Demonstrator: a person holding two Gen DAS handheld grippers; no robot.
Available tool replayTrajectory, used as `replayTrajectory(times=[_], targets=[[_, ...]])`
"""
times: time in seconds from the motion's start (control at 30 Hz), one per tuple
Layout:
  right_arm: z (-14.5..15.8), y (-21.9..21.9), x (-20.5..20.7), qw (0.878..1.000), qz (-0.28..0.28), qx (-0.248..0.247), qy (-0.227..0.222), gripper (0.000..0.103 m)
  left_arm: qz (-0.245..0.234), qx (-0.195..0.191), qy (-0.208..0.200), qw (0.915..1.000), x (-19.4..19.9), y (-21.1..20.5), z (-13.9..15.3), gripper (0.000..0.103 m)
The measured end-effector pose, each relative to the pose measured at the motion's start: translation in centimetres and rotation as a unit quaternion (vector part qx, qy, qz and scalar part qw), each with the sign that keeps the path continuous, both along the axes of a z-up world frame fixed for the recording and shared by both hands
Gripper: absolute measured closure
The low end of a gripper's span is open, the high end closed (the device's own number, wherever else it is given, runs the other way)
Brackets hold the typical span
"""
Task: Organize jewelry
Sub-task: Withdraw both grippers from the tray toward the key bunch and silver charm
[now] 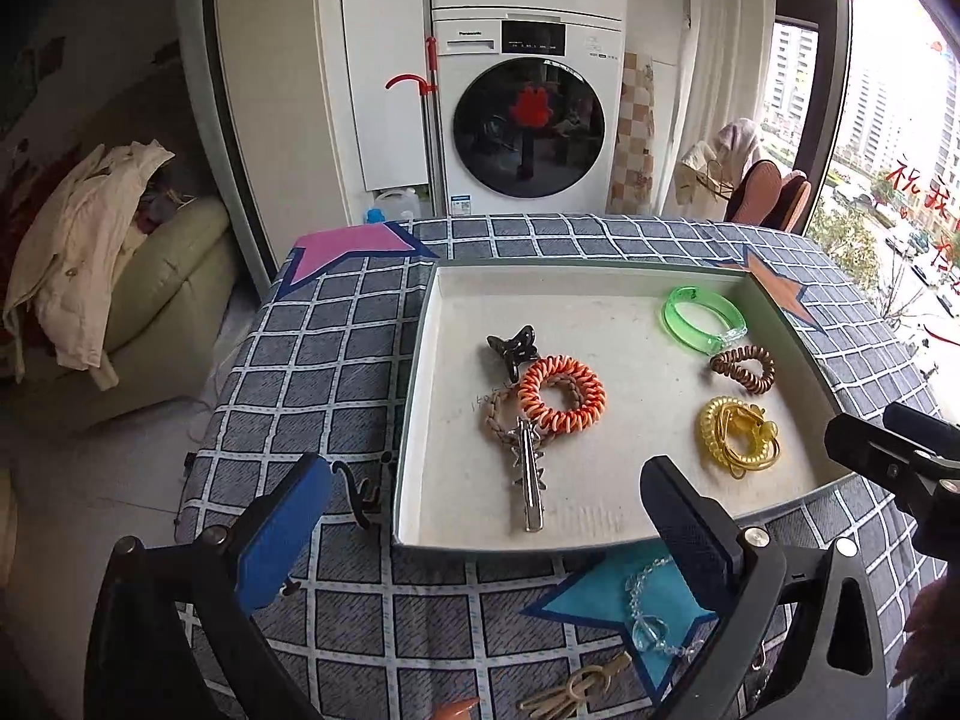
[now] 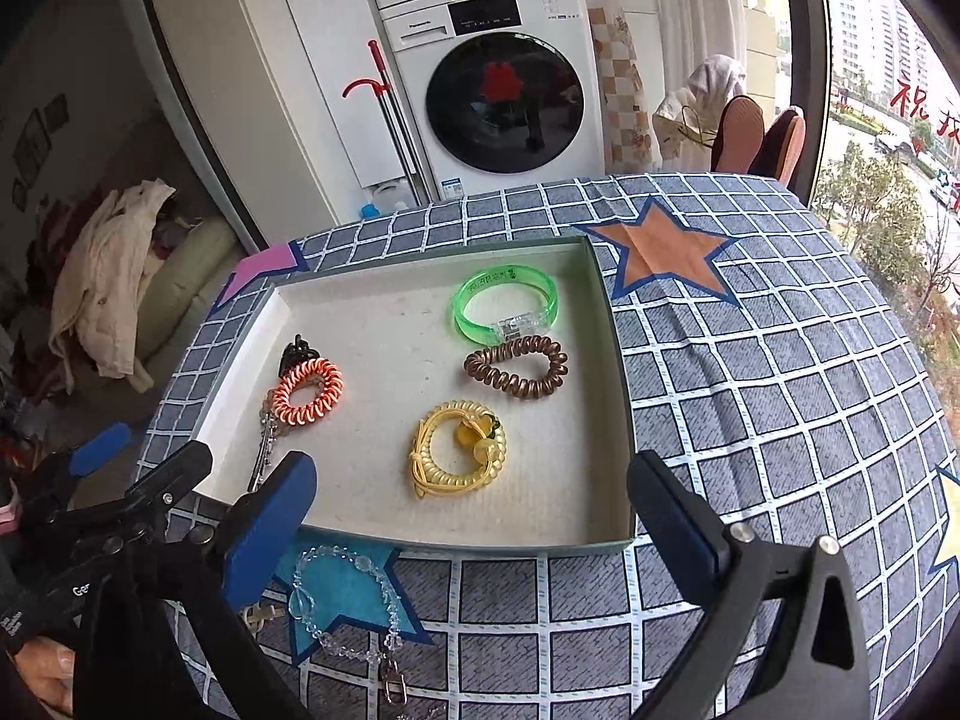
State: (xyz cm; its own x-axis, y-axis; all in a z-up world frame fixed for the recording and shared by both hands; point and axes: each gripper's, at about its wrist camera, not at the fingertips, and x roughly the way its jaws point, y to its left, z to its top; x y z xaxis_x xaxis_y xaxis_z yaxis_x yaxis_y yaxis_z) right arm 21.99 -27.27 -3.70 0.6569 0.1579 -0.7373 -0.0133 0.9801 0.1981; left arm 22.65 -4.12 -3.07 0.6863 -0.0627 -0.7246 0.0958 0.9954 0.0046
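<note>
A shallow box tray point(image 1: 420, 348) point(image 2: 612, 372) holds a green bangle point(image 1: 702, 318) point(image 2: 507, 306), a brown coil tie point(image 1: 743, 367) point(image 2: 516, 373), a yellow coil tie point(image 1: 737, 435) point(image 2: 459, 447), an orange coil tie point(image 1: 561, 394) point(image 2: 308, 391), a black claw clip point(image 1: 513, 348) and a silver hair clip point(image 1: 527, 477). A clear bead bracelet point(image 1: 651, 612) point(image 2: 342, 600) lies on the blue star in front of the tray. A black clip point(image 1: 359, 495) lies left of the tray. My left gripper point(image 1: 480, 531) and right gripper point(image 2: 474, 531) are open and empty above the tray's near edge.
The table has a grey checked cloth point(image 2: 780, 390) with star patches. A beige hair clip point(image 1: 576, 687) and an orange piece point(image 1: 459, 708) lie at the near edge. A metal clasp point(image 2: 393, 681) lies by the bracelet. A washing machine point(image 1: 528, 120) stands behind the table.
</note>
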Motion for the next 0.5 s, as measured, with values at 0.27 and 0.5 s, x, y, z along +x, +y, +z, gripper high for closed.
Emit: replayTrajectory(times=[0.27,0.5], targets=[[1.2,1.2,-2.6,1.0,0.006,-0.012,-0.008,0.0,-0.001,0.003,0.003,1.0,-3.8,0.5,0.5,0.0],[2.1,2.0,-5.4,0.999,0.011,-0.032,-0.021,0.0,0.011,-0.003,0.001,0.9999,-7.0,1.5,0.6,0.0]])
